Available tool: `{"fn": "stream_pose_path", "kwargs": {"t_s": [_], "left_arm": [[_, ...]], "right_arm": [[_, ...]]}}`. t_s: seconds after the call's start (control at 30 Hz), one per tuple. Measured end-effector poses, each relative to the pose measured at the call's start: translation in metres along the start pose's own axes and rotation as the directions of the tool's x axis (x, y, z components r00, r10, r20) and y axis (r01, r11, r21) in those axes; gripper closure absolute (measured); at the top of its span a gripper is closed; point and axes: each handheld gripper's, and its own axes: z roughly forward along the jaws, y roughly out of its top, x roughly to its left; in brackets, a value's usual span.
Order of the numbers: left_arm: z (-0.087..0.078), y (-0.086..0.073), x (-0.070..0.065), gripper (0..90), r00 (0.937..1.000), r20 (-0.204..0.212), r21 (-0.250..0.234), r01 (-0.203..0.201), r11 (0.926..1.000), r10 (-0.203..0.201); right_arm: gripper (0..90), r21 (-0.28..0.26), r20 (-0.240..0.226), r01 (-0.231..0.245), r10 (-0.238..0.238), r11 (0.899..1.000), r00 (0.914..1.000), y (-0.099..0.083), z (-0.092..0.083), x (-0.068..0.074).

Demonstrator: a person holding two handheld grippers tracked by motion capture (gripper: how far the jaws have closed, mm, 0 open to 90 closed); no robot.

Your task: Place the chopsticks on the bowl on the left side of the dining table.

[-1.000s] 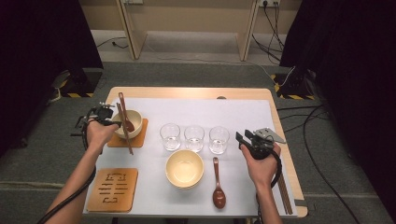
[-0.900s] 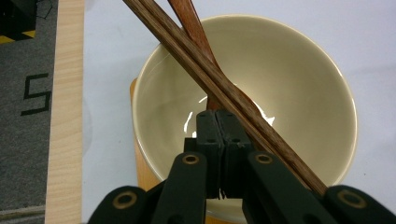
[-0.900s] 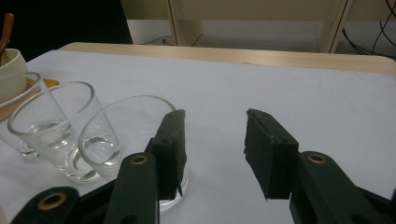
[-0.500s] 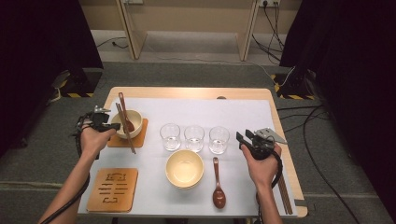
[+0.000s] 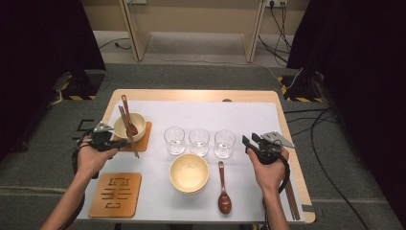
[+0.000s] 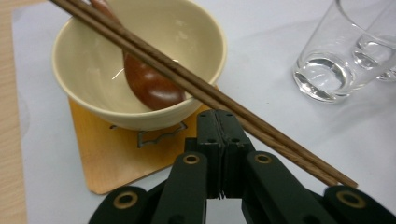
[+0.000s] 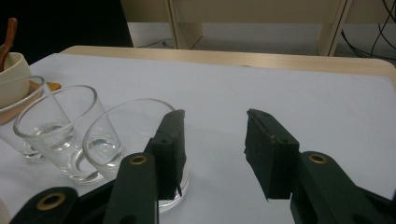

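Dark curtains ring a wooden table [image 5: 201,94] spread with white paper, where a place setting is being laid out. At the table's far left corner a pair of chopsticks [image 5: 128,130] lies across the rim of a small cream bowl [image 5: 137,121] that sits on a wooden coaster [image 5: 143,140], a brown spoon [image 5: 128,115] resting inside the bowl. The chopsticks' long axis runs from the far edge toward the near edge, their near tips overhanging the coaster just beside the left gripper [image 5: 119,142]. In the left gripper view those sticks [image 6: 210,95] cross diagonally just ahead of the jaws, which are pressed together with nothing between them, so the next grasp would probably call for them to part first. The left hand [image 5: 91,158] is by far the nearer to this setting. Outward along the middle stand three empty glasses [image 5: 199,141] in a row, with a larger bowl [image 5: 189,173] and second spoon [image 5: 223,189] toward the near edge, and a bare coaster [image 5: 116,194] at the near left corner. By the right edge the right gripper [image 5: 249,143] hovers, jaws apart and empty, close to the nearest glass [image 7: 135,140].
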Motion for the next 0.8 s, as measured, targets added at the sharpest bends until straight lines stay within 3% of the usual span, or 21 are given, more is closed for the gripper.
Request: {"fn": "stream_pose_path", "kwargs": {"t_s": [0.13,0.8], "left_arm": [[0.003,0.0,-0.006,88.2,0.9993,-0.005,0.008,-0.037,0.9993,0.037],[0.015,0.001,-0.018,88.8,0.9972,-0.001,0.03,-0.075,0.9967,0.075]], "right_arm": [[57.9,0.0,-0.002,0.001,-0.001,1.0,1.0,-0.001,0.001,0.001],[57.7,0.004,0.0,-0.004,0.004,1.0,1.0,-0.002,0.002,-0.002]]}}
